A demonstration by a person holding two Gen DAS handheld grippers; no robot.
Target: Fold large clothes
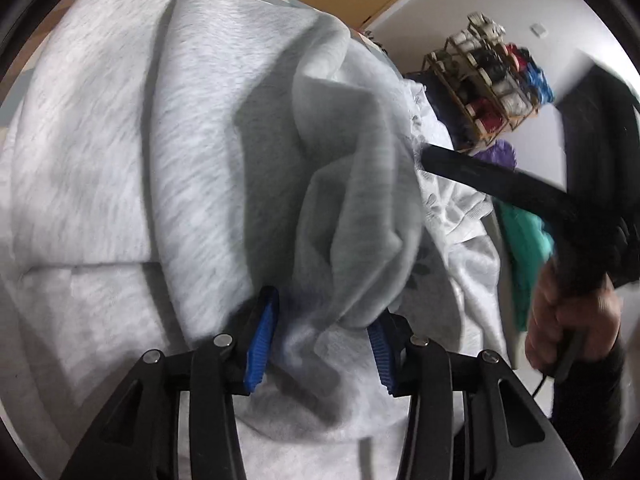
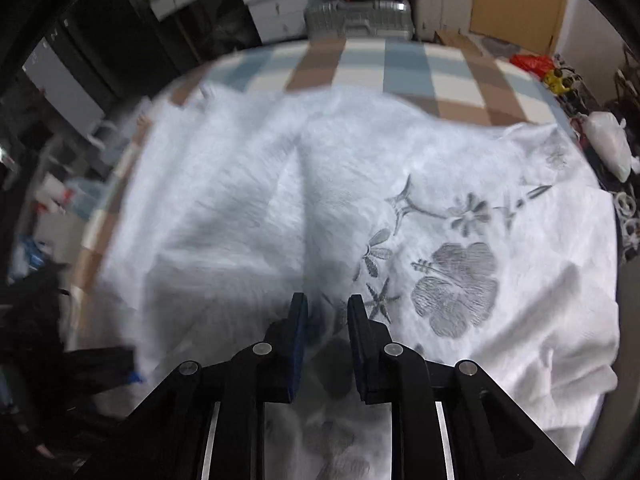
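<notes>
Left gripper point(image 1: 320, 336): blue pads well apart, grey sweatshirt point(image 1: 224, 128) bunched between them — gripped or merely draped, cannot tell; right gripper point(image 2: 327, 312): narrow gap, thin fabric of same garment between fingers, clamped or not unclear. Soft, limp, fairly heavy knit; best pinched at hem or shoulder seam, through both layers. Spread over checked bedcover point(image 2: 400, 68), floral print point(image 2: 452, 288) to right; long axis apparently running away from right wrist camera, though too rumpled for certainty.
</notes>
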